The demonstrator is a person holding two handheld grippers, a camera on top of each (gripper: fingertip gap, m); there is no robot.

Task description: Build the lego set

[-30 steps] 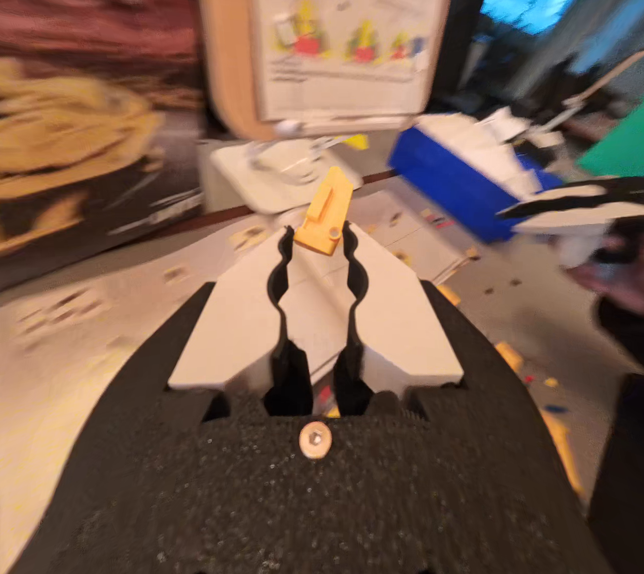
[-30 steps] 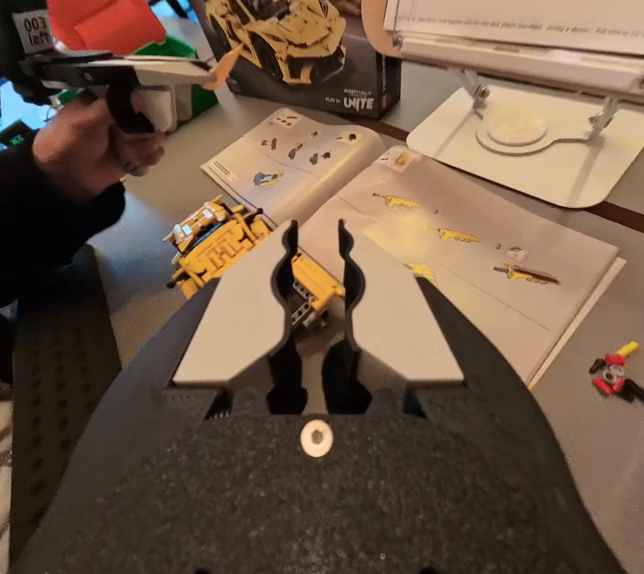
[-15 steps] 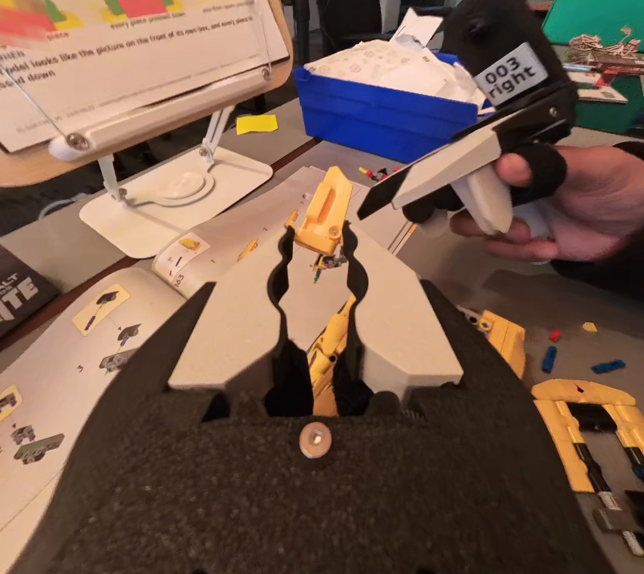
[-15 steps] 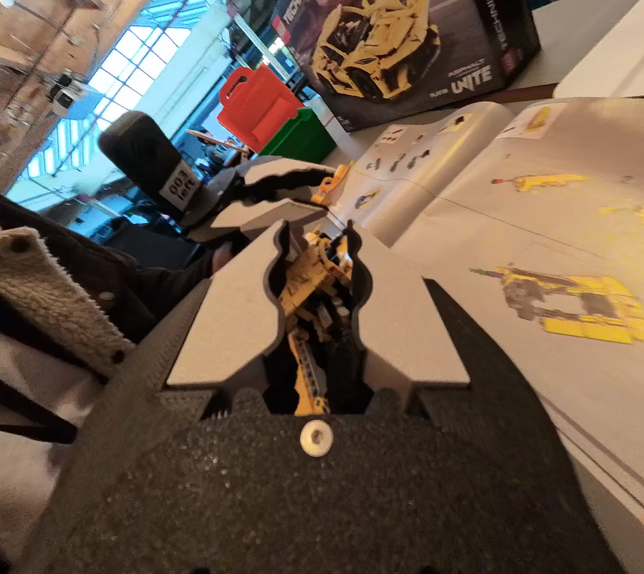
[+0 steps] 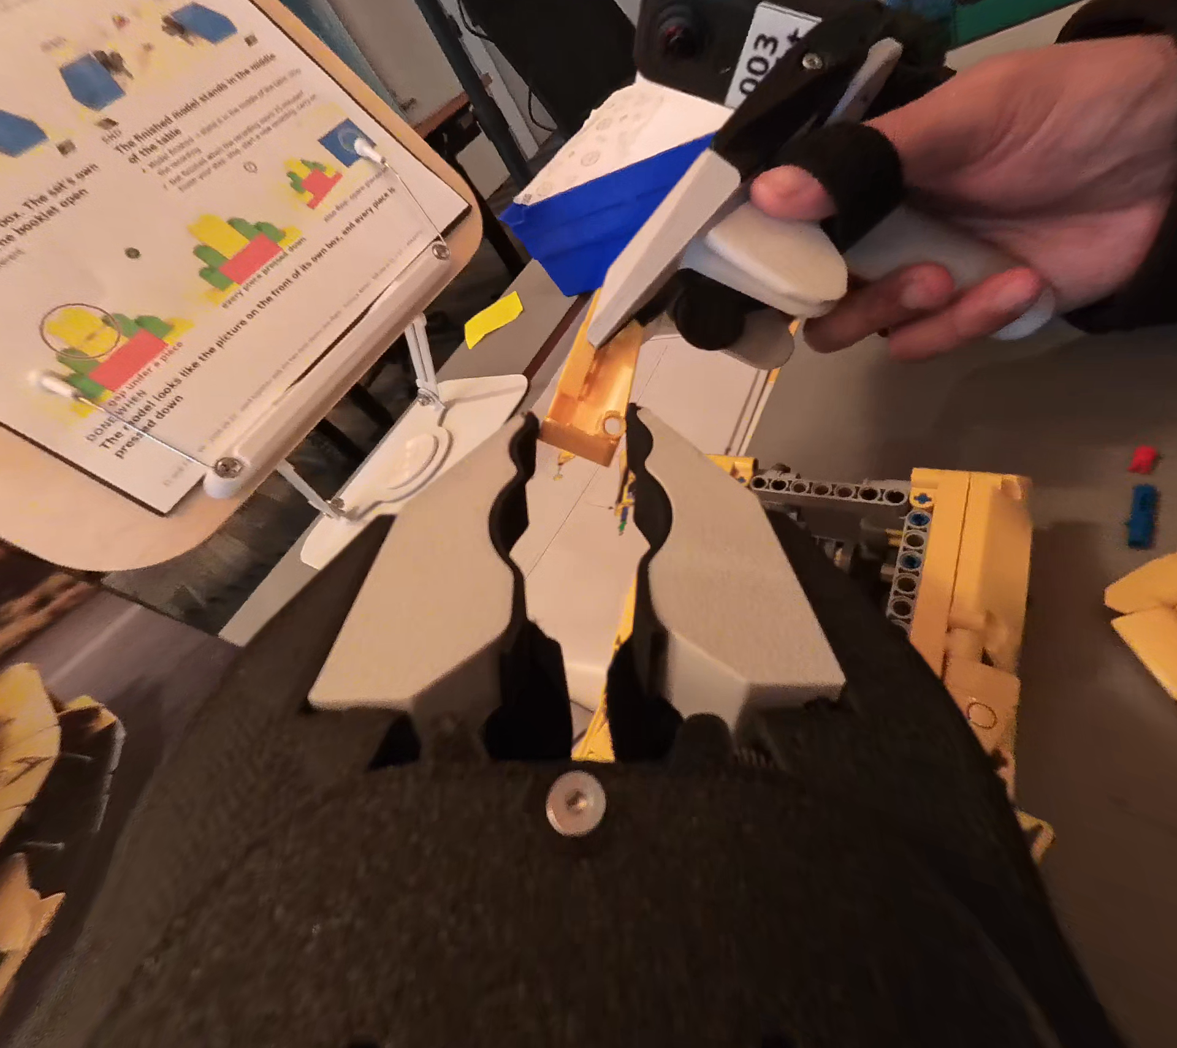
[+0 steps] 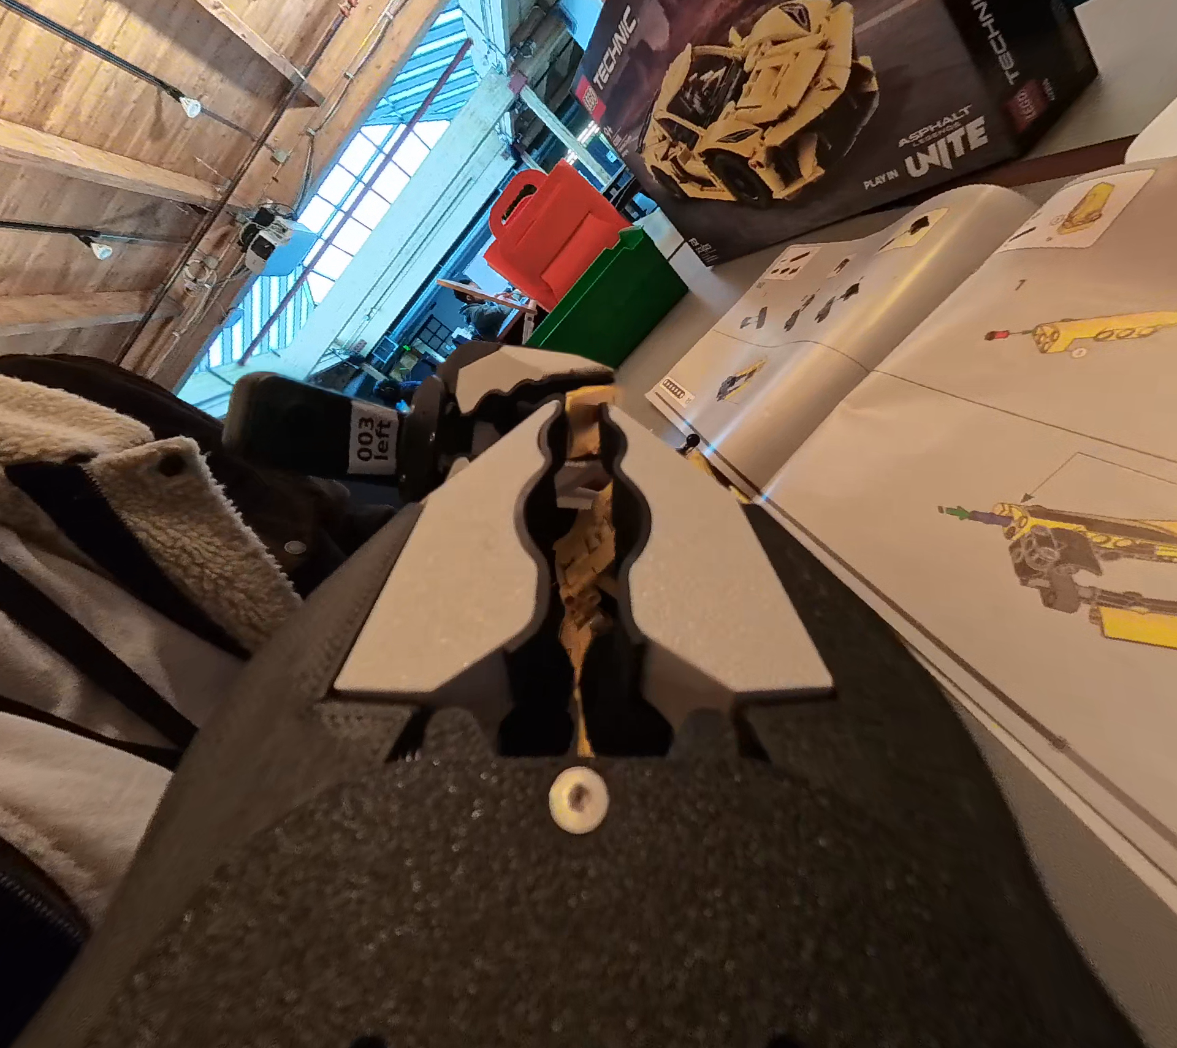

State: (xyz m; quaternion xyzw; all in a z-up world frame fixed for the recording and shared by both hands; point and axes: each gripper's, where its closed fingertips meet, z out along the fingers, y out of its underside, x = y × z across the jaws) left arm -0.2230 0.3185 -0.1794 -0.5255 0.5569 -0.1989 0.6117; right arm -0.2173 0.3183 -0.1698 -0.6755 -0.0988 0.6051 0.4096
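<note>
Behind right tongs [image 6: 583,412], half-hidden yellow piece [image 6: 589,431]

Ahead of the left claw [image 5: 576,422] the way is blocked at once: the yellow piece [image 5: 589,403] sits pinched at its tips, and the right claw [image 5: 611,326] closes on that piece's far end from the upper right, its hand [image 5: 993,202] filling the space to the right. To the upper left the tilted instruction board [image 5: 191,228] and its white stand [image 5: 407,457] crowd in close. Low on the right the half-built yellow model [image 5: 955,565] occupies the desk [image 5: 942,406]; bare desk lies beyond it. Directly beneath the tips lies only the flat open booklet [image 5: 688,400].
</note>
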